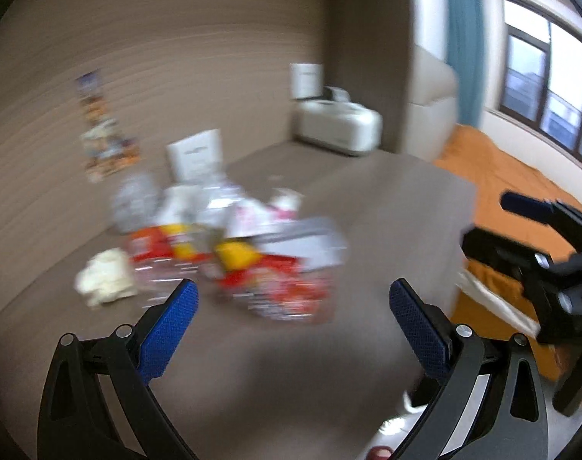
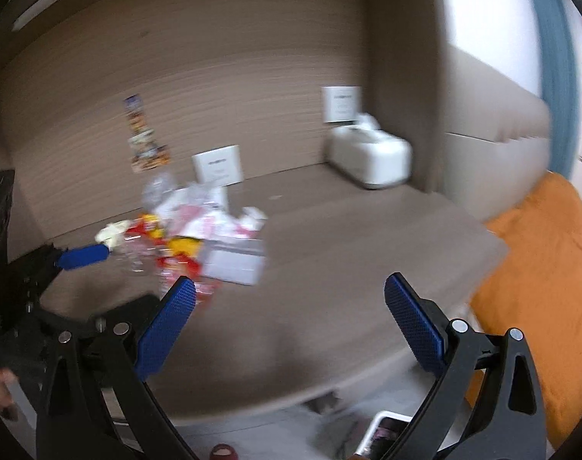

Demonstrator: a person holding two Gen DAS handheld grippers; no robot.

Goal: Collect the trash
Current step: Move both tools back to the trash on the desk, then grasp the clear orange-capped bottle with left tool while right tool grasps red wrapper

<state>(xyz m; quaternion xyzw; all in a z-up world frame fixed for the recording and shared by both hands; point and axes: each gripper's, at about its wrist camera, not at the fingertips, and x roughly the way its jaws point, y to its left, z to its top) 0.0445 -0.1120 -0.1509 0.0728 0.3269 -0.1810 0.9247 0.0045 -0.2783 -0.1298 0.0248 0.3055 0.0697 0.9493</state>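
A pile of trash lies on a brown table: red and yellow snack wrappers (image 1: 268, 276), a crumpled pale tissue (image 1: 105, 281), clear plastic bottles (image 1: 133, 199) and white packaging (image 1: 310, 245). The pile also shows in the right wrist view (image 2: 191, 237). My left gripper (image 1: 292, 291) is open and empty, just in front of the wrappers. My right gripper (image 2: 289, 287) is open and empty, over bare table to the right of the pile. Both views are blurred by motion.
A white box-shaped appliance (image 1: 338, 122) stands at the table's back right corner, with white cards (image 1: 195, 155) against the wall. An orange bedspread (image 2: 540, 268) lies right of the table's edge (image 2: 482, 264). The right gripper shows at the right of the left wrist view (image 1: 551, 253).
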